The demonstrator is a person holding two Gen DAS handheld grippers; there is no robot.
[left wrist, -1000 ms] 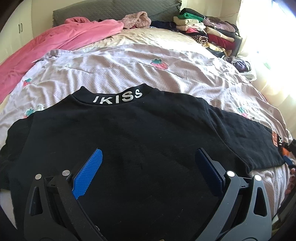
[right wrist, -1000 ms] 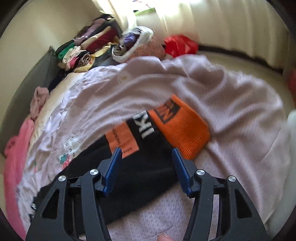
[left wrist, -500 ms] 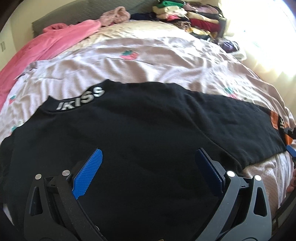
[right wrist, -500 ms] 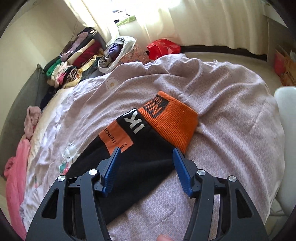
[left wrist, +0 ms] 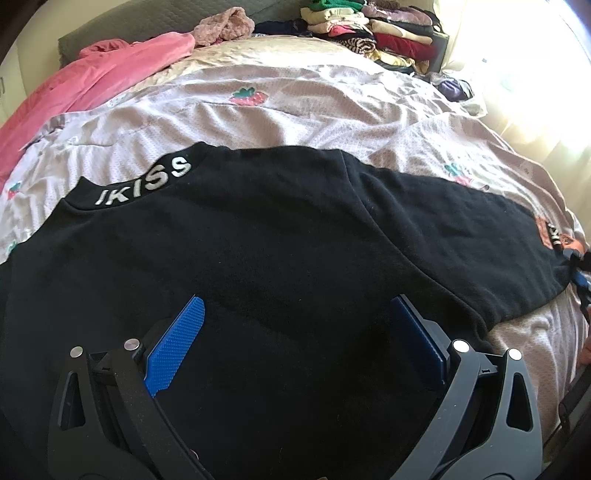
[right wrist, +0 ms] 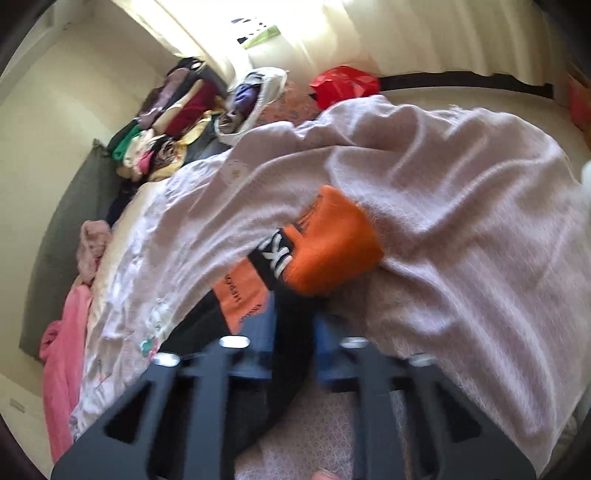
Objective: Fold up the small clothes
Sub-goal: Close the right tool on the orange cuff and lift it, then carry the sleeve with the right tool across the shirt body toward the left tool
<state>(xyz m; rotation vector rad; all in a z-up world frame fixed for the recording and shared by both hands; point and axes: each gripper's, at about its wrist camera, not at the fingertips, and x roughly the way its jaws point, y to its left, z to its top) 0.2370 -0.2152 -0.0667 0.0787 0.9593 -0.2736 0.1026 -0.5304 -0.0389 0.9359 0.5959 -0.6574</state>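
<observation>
A black sweatshirt (left wrist: pixel 258 258) with "IKISS" on its collar (left wrist: pixel 144 182) lies flat on the bed. My left gripper (left wrist: pixel 295 332) hovers open over its body, jaws wide apart. Its right sleeve (left wrist: pixel 480 236) runs out to the right and ends in an orange cuff (right wrist: pixel 332 243). In the right wrist view my right gripper (right wrist: pixel 293 328) has closed on the black sleeve (right wrist: pixel 291 332) just behind the cuff. That view is blurred by motion.
The bed has a pale pink strawberry-print cover (left wrist: pixel 295 114). A pink garment (left wrist: pixel 92 85) lies at the far left. A stack of folded clothes (left wrist: pixel 369 33) stands at the head of the bed. A red bag (right wrist: pixel 343 83) sits by the curtain.
My right gripper went from open over the sleeve to shut on it near the orange cuff. My left gripper shifted slightly over the sweatshirt and stayed open.
</observation>
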